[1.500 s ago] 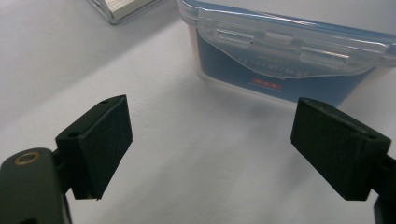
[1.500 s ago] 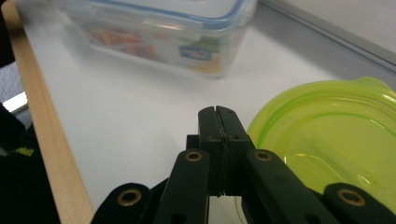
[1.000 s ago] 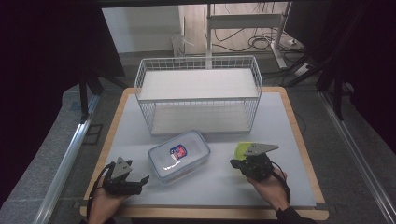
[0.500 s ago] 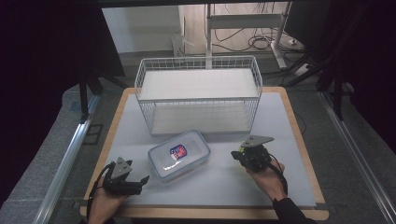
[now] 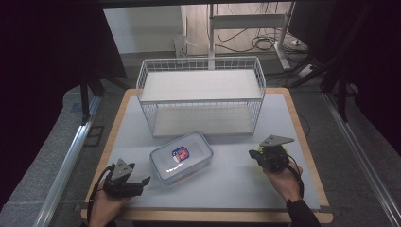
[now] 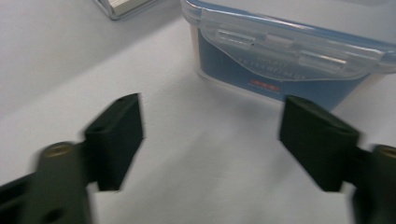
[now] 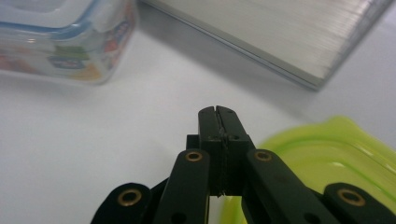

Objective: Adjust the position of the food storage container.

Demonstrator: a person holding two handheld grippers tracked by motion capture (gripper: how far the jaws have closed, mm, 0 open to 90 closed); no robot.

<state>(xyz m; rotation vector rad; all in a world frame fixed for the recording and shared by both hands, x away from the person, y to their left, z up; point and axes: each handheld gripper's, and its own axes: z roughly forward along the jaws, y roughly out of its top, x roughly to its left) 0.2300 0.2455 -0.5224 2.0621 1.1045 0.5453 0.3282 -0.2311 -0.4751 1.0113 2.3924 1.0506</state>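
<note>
Jaws of the left gripper [image 6: 212, 144] stand apart, having just been closing, with bare table [image 5: 236, 175] between them; the lidded box [image 5: 181, 155] lies just ahead. The right gripper [image 7: 219, 121] is closed beside a green lid [image 7: 327, 158].

A white wire basket [image 5: 201, 97] stands at the back of the white table [image 5: 236, 179]. In front of it lies a clear lidded food container [image 5: 181, 155] with a blue seal. The left gripper [image 5: 142, 182] rests just left of the container, jaws parted. The right gripper [image 5: 253, 154] sits well apart, at the right.
</note>
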